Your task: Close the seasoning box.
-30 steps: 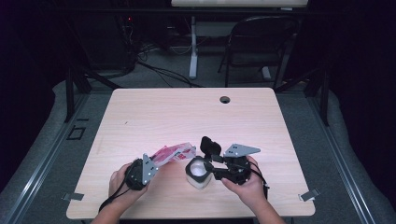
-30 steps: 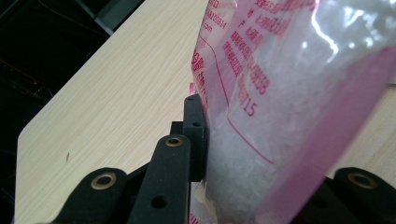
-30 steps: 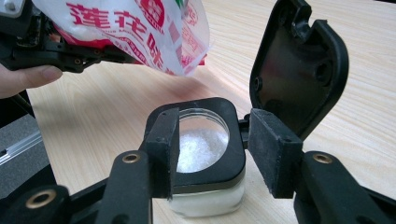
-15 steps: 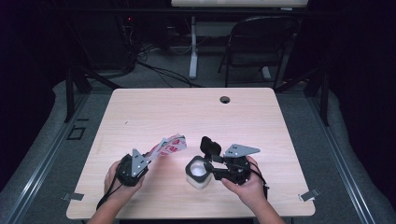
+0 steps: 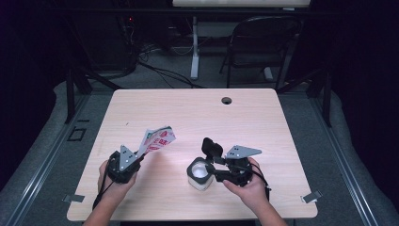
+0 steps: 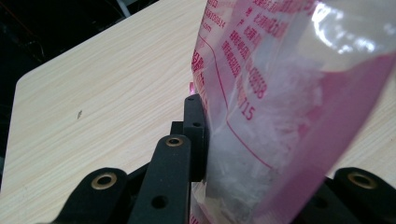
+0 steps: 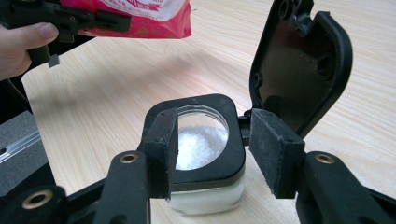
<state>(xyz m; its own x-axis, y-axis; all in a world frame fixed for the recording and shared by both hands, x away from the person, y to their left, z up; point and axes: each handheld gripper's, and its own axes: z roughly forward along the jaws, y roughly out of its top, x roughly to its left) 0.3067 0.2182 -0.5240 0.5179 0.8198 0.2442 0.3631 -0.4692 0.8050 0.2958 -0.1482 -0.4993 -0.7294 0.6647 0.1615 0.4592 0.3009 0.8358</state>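
Pink plastic pouch (image 5: 157, 139), soft, light, slippery, pinched at its lower end by left gripper (image 5: 137, 156), near-left | right gripper (image 5: 210, 165) clamps open glass jar (image 5: 199, 173) by its rim, near-centre

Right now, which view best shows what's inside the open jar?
The right gripper view: it looks straight into the jar, showing white grains. The high view shows the jar small, contents a white blur. The left gripper view faces the bag.
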